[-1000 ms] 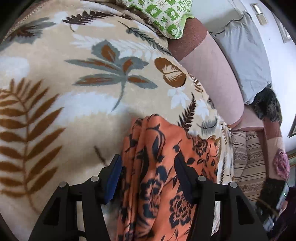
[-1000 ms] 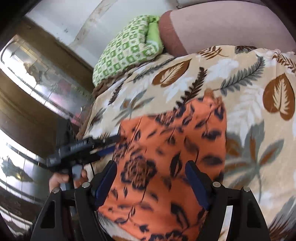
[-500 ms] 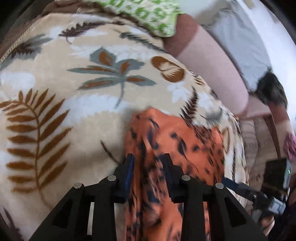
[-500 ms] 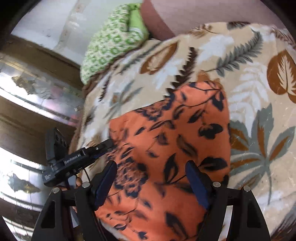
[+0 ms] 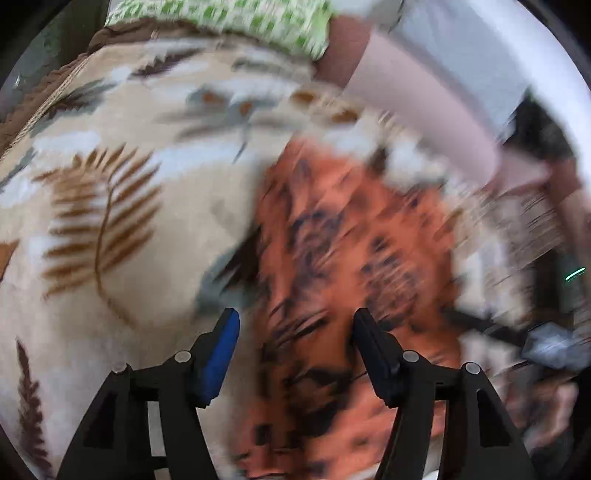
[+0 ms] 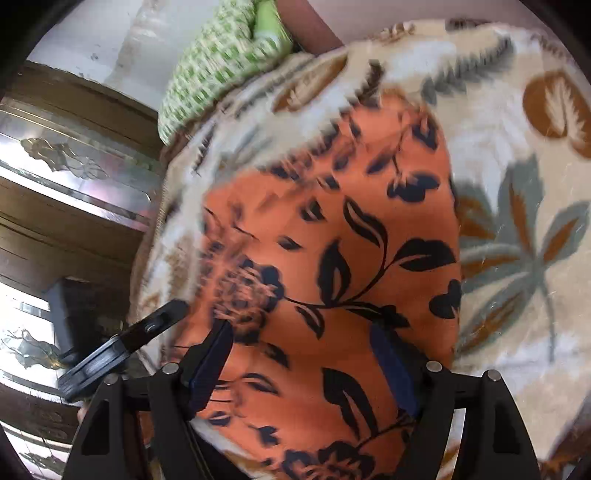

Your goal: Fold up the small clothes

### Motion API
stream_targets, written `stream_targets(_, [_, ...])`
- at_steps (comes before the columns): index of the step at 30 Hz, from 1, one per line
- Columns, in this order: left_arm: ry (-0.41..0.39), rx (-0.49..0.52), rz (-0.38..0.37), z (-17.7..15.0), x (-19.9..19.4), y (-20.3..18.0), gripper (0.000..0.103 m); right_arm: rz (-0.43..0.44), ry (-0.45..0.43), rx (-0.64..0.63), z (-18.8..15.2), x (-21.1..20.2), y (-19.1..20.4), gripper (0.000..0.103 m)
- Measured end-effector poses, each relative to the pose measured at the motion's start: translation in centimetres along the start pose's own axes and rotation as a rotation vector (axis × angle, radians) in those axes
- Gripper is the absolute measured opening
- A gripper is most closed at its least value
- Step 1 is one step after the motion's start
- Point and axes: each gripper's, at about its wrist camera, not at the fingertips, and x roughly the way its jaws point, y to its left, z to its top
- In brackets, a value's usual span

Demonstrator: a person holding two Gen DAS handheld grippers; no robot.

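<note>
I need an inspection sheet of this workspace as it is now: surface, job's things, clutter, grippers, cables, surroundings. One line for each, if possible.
Surface: leaf-print blanket spread over a pink sofa.
Job's things: orange floral garment lying flat on the blanket; the left wrist view is blurred by motion.
Clutter: green checked pillow at the blanket's far edge.
Grippers: left gripper open, above the garment's edge; right gripper open, above the garment.
Cables: nothing seen.
Surroundings: dark wooden cabinet with mirrored panels beside the sofa; white wall behind.
</note>
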Motion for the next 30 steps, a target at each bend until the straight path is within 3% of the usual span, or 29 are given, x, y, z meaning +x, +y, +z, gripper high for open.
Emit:
stream_targets(3, [-0.022, -0.024, -0.008, -0.4, 0.1, 0.3, 0.066, -0.024, -0.013, 0.002, 0.4, -1.5, 1.5, 0.08])
stream_targets(5, [-0.031, -0.002, 0.015, -0.6, -0.5, 0.1, 0.066, -0.016, -0.037, -0.063, -0.1, -2.6, 2.9, 0.08])
stream_targets(7, [-0.04, 0.018, 0.032, -0.8, -0.6, -0.2, 0.066, -0.043, -0.033, -0.083, -0.8, -2.3, 3.1, 0.08])
stream_targets(9, [-0.037, 0.008, 0.026, -0.8, -0.3, -0.3, 0.066, -0.081, 0.025, -0.059, -1.4, 0.2, 1.5, 0.08])
stream_targets(15, [-0.052, 0.023, 0.055, -0.9, -0.8, -1.0, 0.066, -0.058, -0.042, -0.096, -1.4, -2.8, 3.9, 0.08])
stream_targets(18, [-0.049, 0.029, 0.06, -1.1, -0.6, -1.2, 0.068, -0.106, 0.032, -0.078, -1.7, 0.1, 1.8, 0.083])
stream_targets(21, [-0.044, 0.031, 0.06, -1.1, -0.9, -1.1, 0.069, -0.089, -0.002, -0.084, -1.4, -1.1, 2.9, 0.083])
stream_targets(24, [-0.084, 0.012, 0.001, -0.7, -2.6, -0.7, 0.069, -0.024, -0.102, -0.07, -1.2, -5.2, 3.1, 0.083])
stream_targets(28, [-0.17, -0.011, -0.061, 0.7, -4.2, 0.0, 0.087, -0.055, -0.189, 0.006, -0.9, -8.8, -1.2, 0.087])
stream_targets(30, [-0.164, -0.015, -0.078, 1.5, -3.7, 0.0, 0.088, -0.068, -0.197, 0.079, -0.8, -9.0, -3.9, 0.087])
